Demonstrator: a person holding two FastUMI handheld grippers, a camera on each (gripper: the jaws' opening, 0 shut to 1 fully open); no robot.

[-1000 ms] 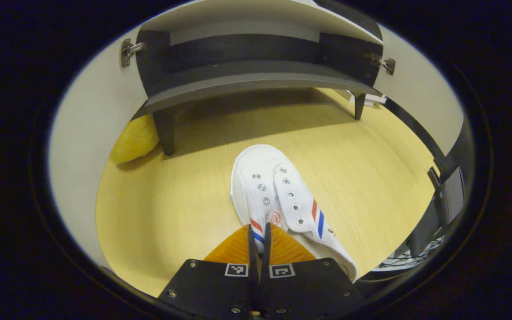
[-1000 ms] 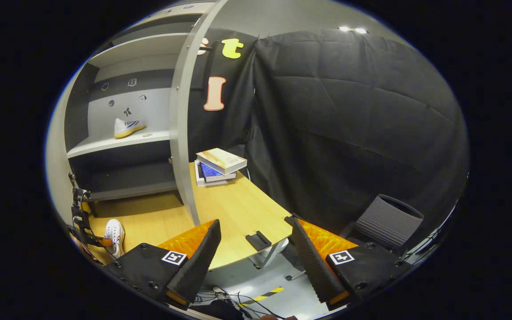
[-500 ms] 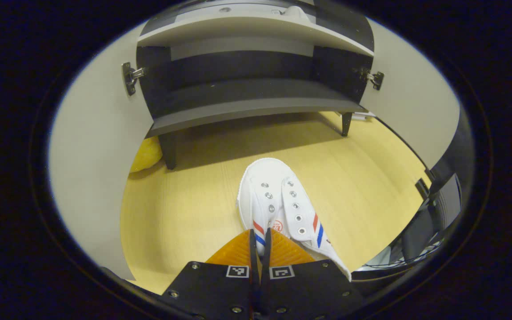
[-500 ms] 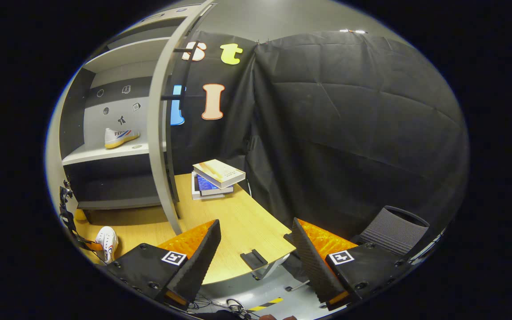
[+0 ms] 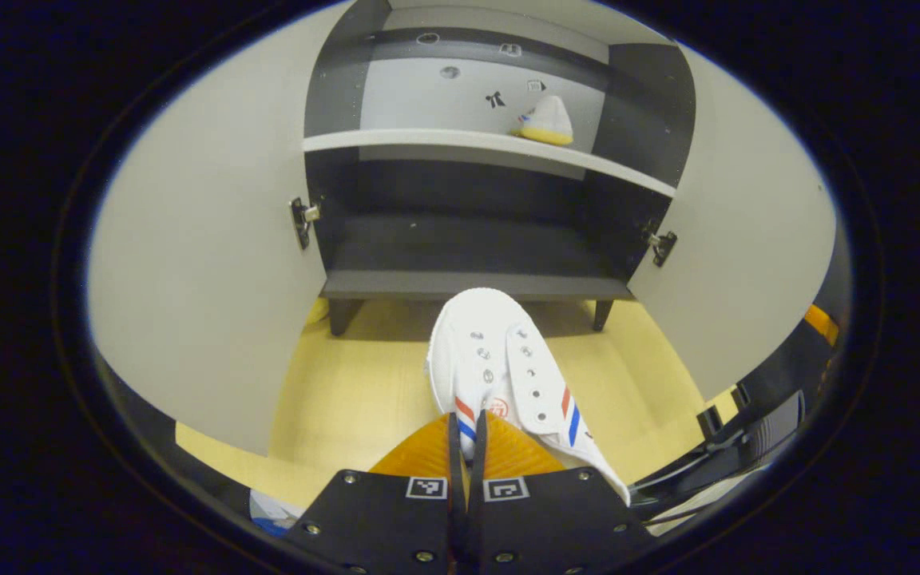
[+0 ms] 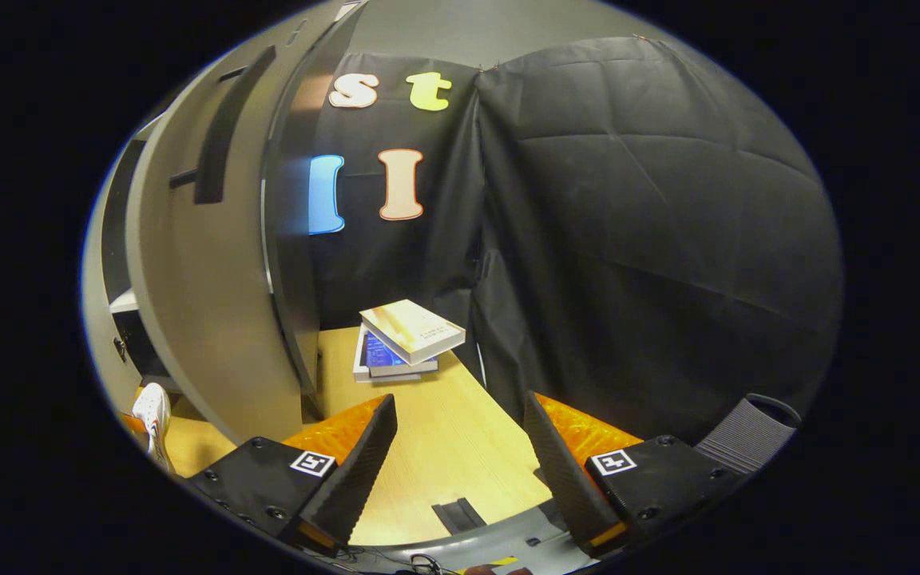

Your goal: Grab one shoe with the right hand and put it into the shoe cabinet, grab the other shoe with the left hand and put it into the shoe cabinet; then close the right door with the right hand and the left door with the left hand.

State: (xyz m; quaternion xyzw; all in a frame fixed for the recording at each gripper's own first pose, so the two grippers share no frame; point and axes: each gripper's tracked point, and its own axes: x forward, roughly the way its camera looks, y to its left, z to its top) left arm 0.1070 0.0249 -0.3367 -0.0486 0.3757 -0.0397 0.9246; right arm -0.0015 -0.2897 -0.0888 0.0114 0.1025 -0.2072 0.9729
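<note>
Lifted off the wooden table (image 5: 332, 399) since a second ago, the white shoe (image 5: 500, 371) now hangs toe-forward in front of the open shoe cabinet (image 5: 468, 263), its toe level with the edge of the dark bottom shelf (image 5: 460, 283), where earlier it lay flat on the tabletop below the cabinet. In the left gripper view, the left gripper (image 5: 466, 431) has its fingers pinched nearly together on the shoe's side wall near the red and blue stripes, gripping it. Both cabinet doors stand swung wide, the left door (image 5: 204, 263) and the right door (image 5: 731, 263) flanking the opening, and the other shoe (image 5: 546, 121) sits on the right part of the white upper shelf (image 5: 428, 142). In the right gripper view, the right gripper (image 6: 460, 447) is spread wide and holds nothing, poised over the table edge; the view has swung since the earlier frame so that the outer face of the right door and its dark handle (image 6: 224, 120) now hide most of the cabinet interior. A stack of books (image 6: 404, 339) rests on the table by the black cloth wall, and the held shoe shows at the far left edge.
</note>
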